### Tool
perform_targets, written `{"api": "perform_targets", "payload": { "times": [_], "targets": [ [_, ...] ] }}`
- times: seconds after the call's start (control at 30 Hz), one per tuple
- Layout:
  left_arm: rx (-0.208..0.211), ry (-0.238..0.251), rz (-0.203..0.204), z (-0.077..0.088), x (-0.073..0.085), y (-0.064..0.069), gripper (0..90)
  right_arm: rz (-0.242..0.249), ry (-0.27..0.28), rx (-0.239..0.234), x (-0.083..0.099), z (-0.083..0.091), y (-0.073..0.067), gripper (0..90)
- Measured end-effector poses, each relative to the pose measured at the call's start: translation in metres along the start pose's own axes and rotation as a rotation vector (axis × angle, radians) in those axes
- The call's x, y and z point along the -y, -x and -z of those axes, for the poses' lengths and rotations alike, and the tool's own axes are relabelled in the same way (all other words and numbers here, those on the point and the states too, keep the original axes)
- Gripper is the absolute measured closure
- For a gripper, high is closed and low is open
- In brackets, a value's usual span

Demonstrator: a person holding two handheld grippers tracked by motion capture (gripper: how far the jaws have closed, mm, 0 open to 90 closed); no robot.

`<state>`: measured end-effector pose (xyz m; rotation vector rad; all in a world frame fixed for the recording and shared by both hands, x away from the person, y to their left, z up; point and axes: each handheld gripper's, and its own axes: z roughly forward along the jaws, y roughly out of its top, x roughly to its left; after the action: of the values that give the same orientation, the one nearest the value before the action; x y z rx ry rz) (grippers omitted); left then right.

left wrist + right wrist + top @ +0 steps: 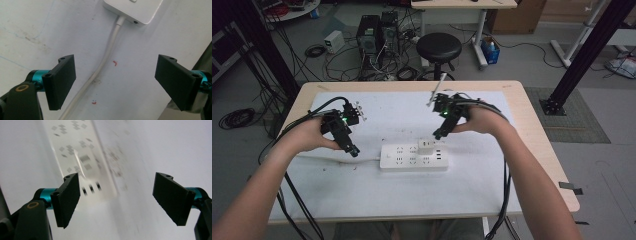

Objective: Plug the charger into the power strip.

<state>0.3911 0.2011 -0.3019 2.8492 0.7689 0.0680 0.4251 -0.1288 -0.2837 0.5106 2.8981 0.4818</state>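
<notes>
**Both jaws wide, adapter seated in the strip**

We see our left gripper (115, 82) with its jaws spread wide and nothing between them, hanging just above the white cord (105, 60) that runs out of the end of the power strip (132, 10). Our right gripper (117, 197) also stands wide and empty, its view blurred, above the strip's rows of sockets.

From the high view, the white adapter (426, 146) sits plugged into the power strip (414, 156), between our two grippers and just below the right gripper (441, 133). We judge it small, light, rigid and smooth-sided, so it could slip; we would grip it across its flat sides. The strip is light too and may lift unless we hold it down.

The strip lies on a white sheet (387, 190) over a wooden table (542, 150). Beyond it stand a black stool (439, 48), computer towers (377, 32) and loose floor cables.
</notes>
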Motion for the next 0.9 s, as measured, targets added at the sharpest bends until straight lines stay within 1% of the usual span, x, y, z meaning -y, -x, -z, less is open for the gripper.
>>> {"api": "perform_targets", "payload": {
  "times": [0.03, 0.07, 0.1, 0.13, 0.17, 0.2, 0.27, 0.3, 0.33, 0.37, 0.4, 0.43, 0.53, 0.6, 0.73, 0.87, 0.9],
  "targets": [
    [-0.003, 0.009, 0.009, 0.001, 0.001, -0.002, 17.0, -0.049, -0.002, 0.024, 0.009, 0.007, 0.003, 19.2],
    [-0.008, 0.018, 0.016, 0.002, 0.001, -0.003, 17.1, -0.095, -0.010, 0.036, 0.019, 0.013, 0.006, 16.9],
    [-0.016, 0.025, 0.022, 0.003, 0.001, -0.004, 17.0, -0.143, -0.029, 0.045, 0.029, 0.018, 0.009, 17.0],
    [-0.026, 0.024, 0.020, 0.005, 0.001, -0.005, 17.1, -0.175, -0.056, 0.074, 0.038, 0.022, 0.012, 17.0],
    [-0.036, 0.024, 0.020, 0.005, 0.000, -0.005, 17.0, -0.222, -0.071, 0.096, 0.046, 0.025, 0.013, 16.9],
    [-0.048, 0.028, 0.026, 0.006, 0.000, -0.006, 17.1, -0.248, -0.096, 0.099, 0.055, 0.028, 0.017, 16.9],
    [-0.053, 0.035, 0.037, 0.007, 0.000, -0.007, 17.1, -0.357, -0.161, 0.096, 0.071, 0.029, 0.021, 16.9],
    [-0.057, 0.030, 0.031, 0.008, 0.000, -0.009, 17.1, -0.374, -0.197, 0.112, 0.079, 0.028, 0.024, 16.9],
    [-0.058, 0.030, 0.036, 0.009, -0.001, -0.010, 17.1, -0.403, -0.225, 0.134, 0.086, 0.027, 0.025, 16.9],
    [-0.059, 0.031, 0.047, 0.009, -0.001, -0.011, 17.1, -0.421, -0.245, 0.151, 0.092, 0.027, 0.026, 16.9],
    [-0.063, 0.030, 0.045, 0.009, -0.001, -0.012, 17.1, -0.450, -0.254, 0.162, 0.098, 0.027, 0.027, 16.9],
    [-0.064, 0.024, 0.046, 0.009, -0.001, -0.012, 17.1, -0.470, -0.251, 0.161, 0.103, 0.027, 0.028, 16.9],
    [-0.069, 0.020, 0.055, 0.008, -0.001, -0.012, 17.1, -0.485, -0.242, 0.154, 0.115, 0.027, 0.029, 16.9],
    [-0.071, 0.017, 0.053, 0.008, -0.001, -0.012, 17.1, -0.488, -0.243, 0.153, 0.118, 0.026, 0.029, 16.9],
    [-0.075, 0.015, 0.052, 0.008, -0.003, -0.010, 17.1, -0.494, -0.238, 0.153, 0.121, 0.026, 0.030, 16.9],
    [-0.076, 0.004, 0.041, 0.007, -0.004, -0.009, 17.1, -0.494, -0.239, 0.148, 0.121, 0.024, 0.030, 16.9],
    [-0.078, 0.006, 0.046, 0.007, -0.005, -0.008, 17.1, -0.494, -0.237, 0.151, 0.121, 0.024, 0.030, 16.9]
  ]
}}
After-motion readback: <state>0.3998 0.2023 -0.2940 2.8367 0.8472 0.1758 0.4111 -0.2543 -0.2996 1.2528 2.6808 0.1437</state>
